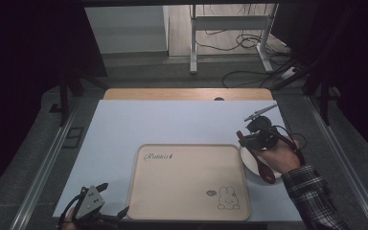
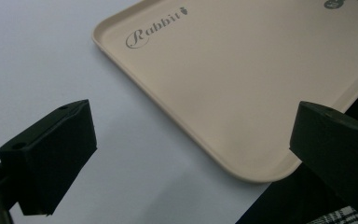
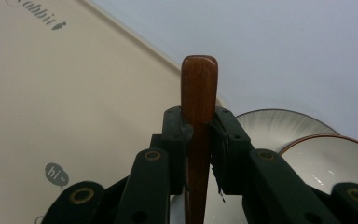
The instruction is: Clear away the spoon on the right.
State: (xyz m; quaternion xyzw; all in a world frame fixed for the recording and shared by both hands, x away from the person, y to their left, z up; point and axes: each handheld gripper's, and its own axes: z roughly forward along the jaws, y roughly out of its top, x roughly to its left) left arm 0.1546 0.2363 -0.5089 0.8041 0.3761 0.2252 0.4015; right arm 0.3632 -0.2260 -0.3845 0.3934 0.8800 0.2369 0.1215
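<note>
Right gripper (image 3: 198, 140) is clamped on a wooden spoon (image 3: 199, 88) over the plate (image 1: 249, 160) beside the tray (image 1: 187, 182); the spoon looks light, stiff and smooth, so a mid-handle grip suits it; left gripper (image 2: 191, 154) hangs wide, empty.

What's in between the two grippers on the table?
The beige rabbit tray lies between the left gripper and the right gripper, which holds a wooden spoon, in the high view.

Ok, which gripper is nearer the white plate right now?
Right. The right gripper, shut on the wooden spoon, hovers over the white plate; the left gripper sits open at the tray's opposite near corner.
</note>
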